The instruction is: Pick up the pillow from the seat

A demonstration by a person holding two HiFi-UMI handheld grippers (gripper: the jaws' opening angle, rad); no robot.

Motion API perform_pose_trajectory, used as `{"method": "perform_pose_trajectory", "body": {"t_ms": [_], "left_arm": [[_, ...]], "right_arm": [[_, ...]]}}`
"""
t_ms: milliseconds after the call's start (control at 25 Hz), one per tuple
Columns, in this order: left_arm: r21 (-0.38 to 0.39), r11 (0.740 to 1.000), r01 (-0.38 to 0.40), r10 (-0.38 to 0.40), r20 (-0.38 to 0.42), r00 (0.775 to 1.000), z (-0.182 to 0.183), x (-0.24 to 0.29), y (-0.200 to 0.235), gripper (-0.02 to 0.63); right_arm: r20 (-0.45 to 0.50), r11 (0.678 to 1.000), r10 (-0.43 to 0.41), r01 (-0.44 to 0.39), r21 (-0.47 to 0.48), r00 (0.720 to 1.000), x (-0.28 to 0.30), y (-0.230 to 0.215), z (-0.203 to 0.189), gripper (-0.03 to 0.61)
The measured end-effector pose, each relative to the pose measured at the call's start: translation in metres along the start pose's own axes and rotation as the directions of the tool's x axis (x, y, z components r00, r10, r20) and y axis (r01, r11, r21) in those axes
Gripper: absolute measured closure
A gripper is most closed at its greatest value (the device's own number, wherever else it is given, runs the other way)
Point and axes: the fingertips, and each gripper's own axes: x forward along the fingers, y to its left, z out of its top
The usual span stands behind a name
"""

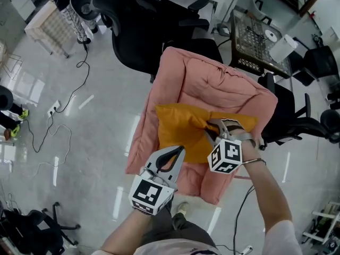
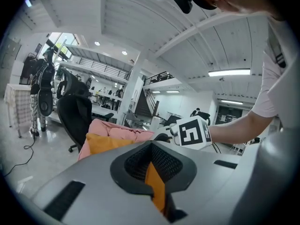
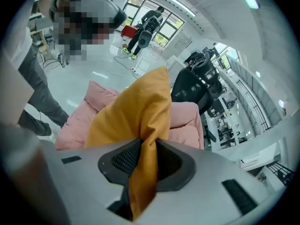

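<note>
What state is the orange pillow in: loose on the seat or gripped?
Gripped. The right gripper pinches a fold of the pillow, the left gripper its edge. Whether it clears the seat: cannot tell.

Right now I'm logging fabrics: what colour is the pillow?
Mustard yellow-orange, plain; the pillow shows best in the right gripper view.

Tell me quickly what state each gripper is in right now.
Left gripper: closed, holding the edge of the orange pillow.
Right gripper: closed, holding a bunched fold of the same pillow.
</note>
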Motion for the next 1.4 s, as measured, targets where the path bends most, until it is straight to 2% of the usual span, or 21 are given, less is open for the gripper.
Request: {"method": "perform_pose_trajectory", "body": {"t_ms": [240,400,800,1120,1400], "left_arm": [[0.04,0.999,0.002,-0.003,0.025,1.0,0.014,-0.029,-0.044,0.603],[0.04,0.999,0.007,-0.008,0.043,0.999,0.029,-0.049,-0.074,0.603],[0.121,0.993,0.015,-0.031,0.137,0.99,0.103,-0.095,-0.156,0.603],[0.204,0.979,0.012,-0.058,0.222,0.973,0.164,-0.125,-0.217,0.603],[0.259,0.966,0.014,-0.084,0.262,0.961,0.198,-0.141,-0.253,0.603]], "right_arm": [[0.036,0.996,-0.085,0.086,-0.008,0.996,-0.065,0.024,0.011,0.479],[0.056,0.99,-0.141,0.142,-0.02,0.988,-0.115,0.024,0.023,0.479],[0.119,0.951,-0.298,0.306,-0.047,0.947,-0.257,-0.014,0.056,0.474],[0.166,0.911,-0.39,0.405,-0.072,0.906,-0.356,-0.045,0.072,0.468],[0.207,0.885,-0.438,0.459,-0.071,0.875,-0.419,-0.057,0.089,0.466]]}}
